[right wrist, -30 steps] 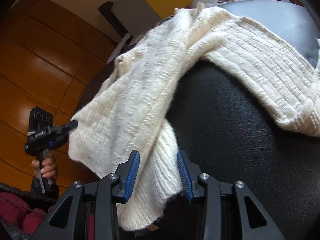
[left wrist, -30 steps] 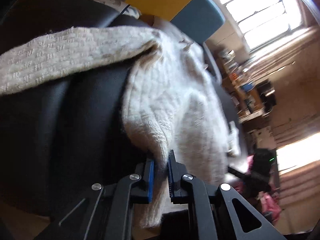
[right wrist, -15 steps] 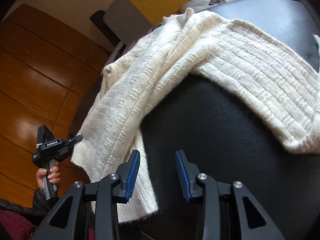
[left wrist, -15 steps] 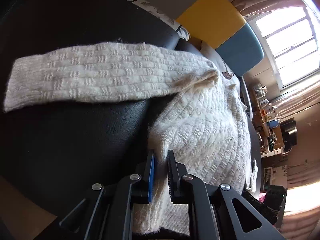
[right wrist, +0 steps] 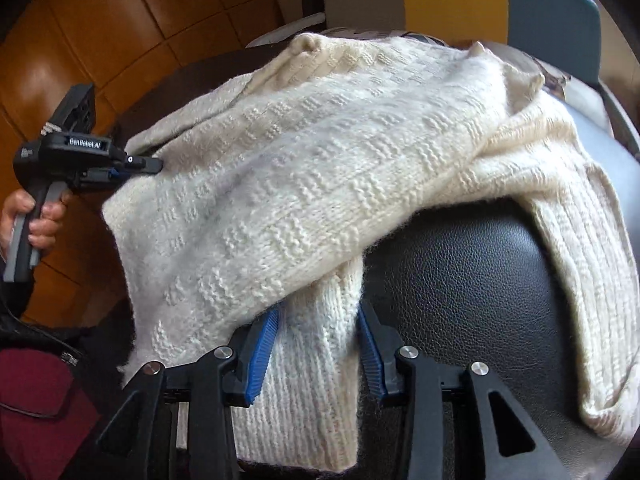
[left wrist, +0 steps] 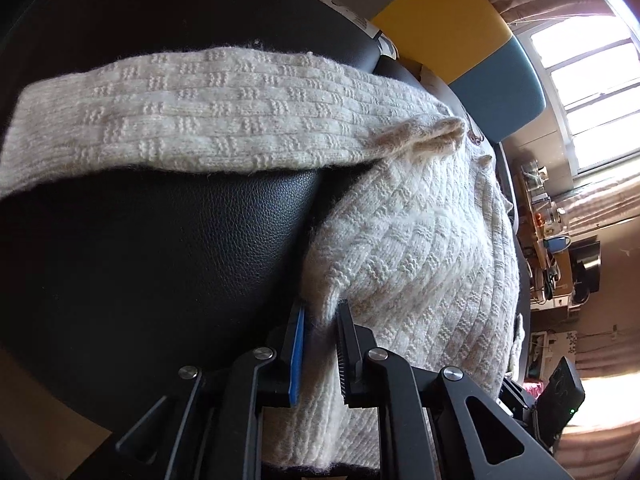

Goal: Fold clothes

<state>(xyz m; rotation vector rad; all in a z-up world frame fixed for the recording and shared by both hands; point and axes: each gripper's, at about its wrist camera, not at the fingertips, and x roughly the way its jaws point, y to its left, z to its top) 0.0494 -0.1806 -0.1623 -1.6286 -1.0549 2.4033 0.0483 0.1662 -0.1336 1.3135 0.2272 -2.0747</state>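
A cream knit sweater lies spread over a black leather seat. One sleeve stretches out to the left across the leather. My left gripper is shut on a fold at the sweater's lower edge. In the right wrist view the sweater covers the upper middle, and its other sleeve drapes down the right side. My right gripper stands open with the ribbed hem lying between its fingers. The left gripper shows at the sweater's left edge, held by a hand.
Yellow and blue cushions stand behind the seat, below a bright window. A cluttered desk is at the far right. Wooden floor lies beyond the seat's left edge. The person's dark red clothing fills the lower left.
The left gripper has lowered the sweater, which now lies flatter on the leather. The right gripper has moved in, and the ribbed hem that lay beside it now sits between its fingers.
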